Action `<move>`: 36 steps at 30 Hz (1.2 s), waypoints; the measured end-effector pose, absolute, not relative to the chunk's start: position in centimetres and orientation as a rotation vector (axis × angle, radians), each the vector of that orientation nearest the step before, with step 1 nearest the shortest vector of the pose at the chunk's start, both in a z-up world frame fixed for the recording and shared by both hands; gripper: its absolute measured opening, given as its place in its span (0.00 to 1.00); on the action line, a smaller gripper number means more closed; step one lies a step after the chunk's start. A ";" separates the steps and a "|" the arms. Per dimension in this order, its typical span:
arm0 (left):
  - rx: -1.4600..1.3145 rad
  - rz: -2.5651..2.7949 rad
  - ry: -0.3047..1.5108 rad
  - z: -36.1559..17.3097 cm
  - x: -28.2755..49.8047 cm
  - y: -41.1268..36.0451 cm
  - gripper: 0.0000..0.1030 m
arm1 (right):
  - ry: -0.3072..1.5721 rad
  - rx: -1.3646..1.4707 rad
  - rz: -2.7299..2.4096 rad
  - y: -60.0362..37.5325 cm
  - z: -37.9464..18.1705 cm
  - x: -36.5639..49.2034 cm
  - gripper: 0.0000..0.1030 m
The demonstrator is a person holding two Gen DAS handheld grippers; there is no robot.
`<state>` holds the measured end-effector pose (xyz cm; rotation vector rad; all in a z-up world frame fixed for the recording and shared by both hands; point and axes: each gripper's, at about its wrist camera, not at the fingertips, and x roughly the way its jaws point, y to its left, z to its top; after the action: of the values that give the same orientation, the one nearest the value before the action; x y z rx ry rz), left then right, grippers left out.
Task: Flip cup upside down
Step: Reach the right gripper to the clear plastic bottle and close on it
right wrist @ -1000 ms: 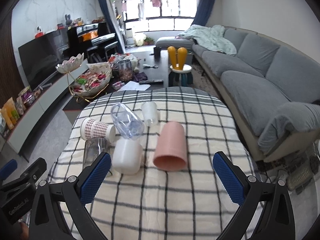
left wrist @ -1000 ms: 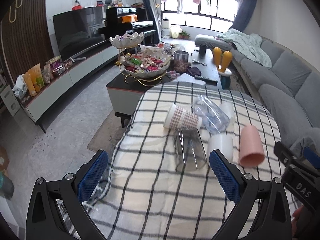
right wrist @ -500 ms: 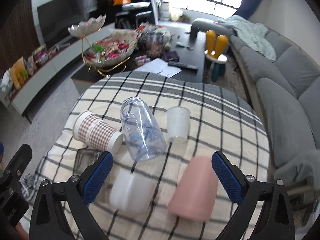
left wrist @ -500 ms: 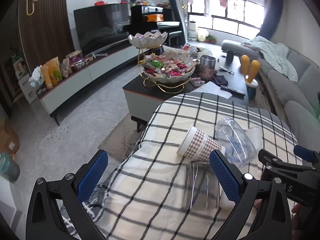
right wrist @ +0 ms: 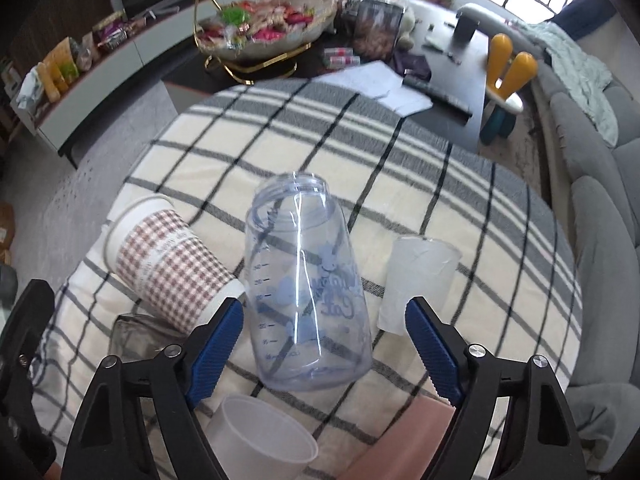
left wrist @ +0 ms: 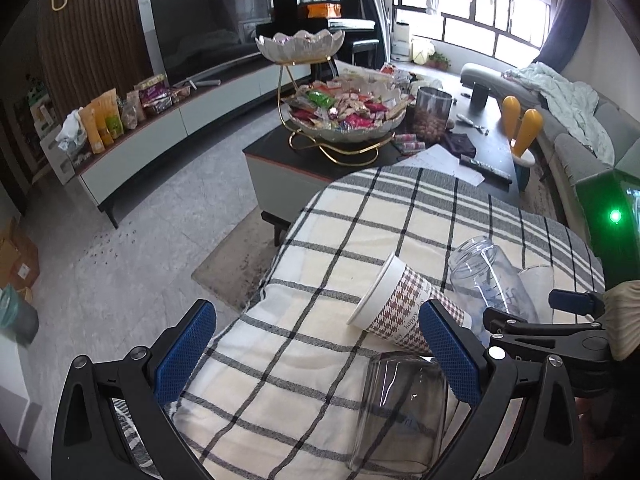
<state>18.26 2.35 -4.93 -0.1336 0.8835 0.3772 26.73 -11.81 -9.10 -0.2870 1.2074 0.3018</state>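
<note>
Both claws — left claw [left wrist: 318, 356], right claw [right wrist: 324, 350] — spread, empty; clear bottle [right wrist: 306, 288] lettered "Cat", houndstooth cup [left wrist: 404, 312] reading "happy".

A: How does the left gripper [left wrist: 318, 354] stand?
B: Jaws spread wide, gripping nothing.
A: And the right gripper [right wrist: 325, 350]?
B: Also wide open, tilted downward, just beside the left one.

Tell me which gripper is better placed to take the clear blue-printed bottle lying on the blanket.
Right. The right gripper is open with the bottle lying between its fingers. The left gripper, also open, points at bare blanket, bottle off to its right.
</note>
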 end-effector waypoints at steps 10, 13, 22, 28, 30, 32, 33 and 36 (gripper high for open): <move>-0.147 0.373 0.917 -6.1 19.0 2.8 1.00 | 1.244 -0.226 0.354 -11.5 -11.3 27.1 0.72; -0.152 0.366 0.916 -5.9 18.8 2.8 1.00 | 1.227 -0.208 0.349 -11.9 -11.0 26.8 0.72; -0.156 0.350 0.888 -4.4 17.5 2.9 1.00 | 1.151 -0.170 0.315 -13.1 -7.7 25.1 0.71; -0.160 0.310 0.849 -2.3 15.4 2.5 1.00 | 1.086 -0.099 0.277 -15.0 -4.0 21.4 0.71; -0.158 0.287 0.839 -1.7 14.3 2.2 1.00 | 1.064 -0.064 0.254 -15.9 -2.9 19.5 0.71; -0.147 0.250 0.825 -1.1 13.1 1.7 1.00 | 1.047 -0.024 0.220 -16.9 -2.0 17.3 0.71; -0.134 0.231 0.817 -0.9 12.4 1.4 1.00 | 1.038 -0.005 0.203 -17.4 -1.6 16.1 0.71; -0.085 0.173 0.789 -0.4 10.0 0.4 1.00 | 1.016 0.046 0.141 -18.8 -1.0 12.4 0.71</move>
<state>10.05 0.44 -0.37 -0.0852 0.7894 0.1734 12.35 -18.79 -0.96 0.0459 1.0157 0.1412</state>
